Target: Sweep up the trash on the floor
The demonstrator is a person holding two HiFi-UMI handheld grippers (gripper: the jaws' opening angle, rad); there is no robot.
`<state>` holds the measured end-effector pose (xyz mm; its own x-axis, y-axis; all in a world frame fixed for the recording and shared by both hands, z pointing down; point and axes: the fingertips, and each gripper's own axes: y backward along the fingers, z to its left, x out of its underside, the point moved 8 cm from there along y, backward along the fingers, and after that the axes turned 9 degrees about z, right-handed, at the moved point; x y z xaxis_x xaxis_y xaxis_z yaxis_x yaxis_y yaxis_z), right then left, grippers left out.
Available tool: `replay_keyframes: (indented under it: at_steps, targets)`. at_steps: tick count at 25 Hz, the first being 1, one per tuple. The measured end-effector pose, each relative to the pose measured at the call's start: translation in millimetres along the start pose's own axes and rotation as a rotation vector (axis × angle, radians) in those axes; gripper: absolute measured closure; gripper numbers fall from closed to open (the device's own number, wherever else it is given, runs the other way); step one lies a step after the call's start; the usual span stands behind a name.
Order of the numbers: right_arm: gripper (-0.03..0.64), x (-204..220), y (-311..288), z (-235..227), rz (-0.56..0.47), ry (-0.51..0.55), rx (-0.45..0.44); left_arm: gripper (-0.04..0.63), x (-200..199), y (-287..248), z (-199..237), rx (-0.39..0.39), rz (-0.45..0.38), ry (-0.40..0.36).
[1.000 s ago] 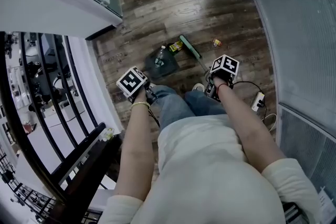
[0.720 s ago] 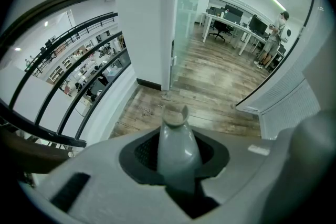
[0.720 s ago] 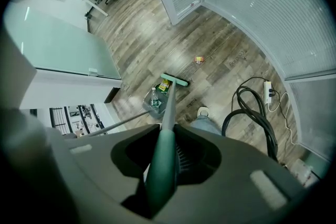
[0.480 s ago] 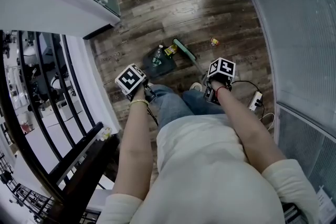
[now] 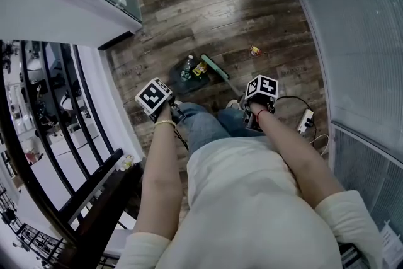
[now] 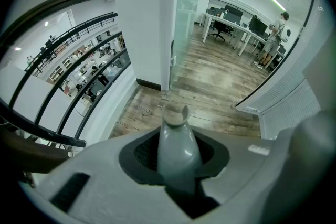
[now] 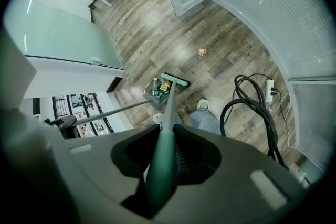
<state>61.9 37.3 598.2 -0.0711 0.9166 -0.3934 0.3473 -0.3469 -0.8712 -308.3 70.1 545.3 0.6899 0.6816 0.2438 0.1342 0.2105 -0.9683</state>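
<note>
- Spillage: my right gripper (image 7: pixel 164 157) clamps the broom (image 5: pixel 215 67), head just beside the loaded dustpan (image 5: pixel 191 81); a hard shove could tip it.
- My left gripper (image 6: pixel 176 159) grips its handle (image 6: pixel 177 136); a stray wrapper (image 5: pixel 254 50) lies apart, easily missed.

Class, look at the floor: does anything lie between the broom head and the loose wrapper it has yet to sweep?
Nothing visible does. Bare wood floor runs from the broom head to the wrapper. The black cable lies off to one side of that line.
</note>
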Motion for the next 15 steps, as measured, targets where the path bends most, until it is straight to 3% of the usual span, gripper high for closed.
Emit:
replay_keyframes:
  at_steps: [15]
  targets:
    - [0.521, 23.0, -7.8, 10.0, 0.047, -0.065, -0.057, 0.501, -0.9, -0.3, 1.3, 0.006, 0.001, -0.004]
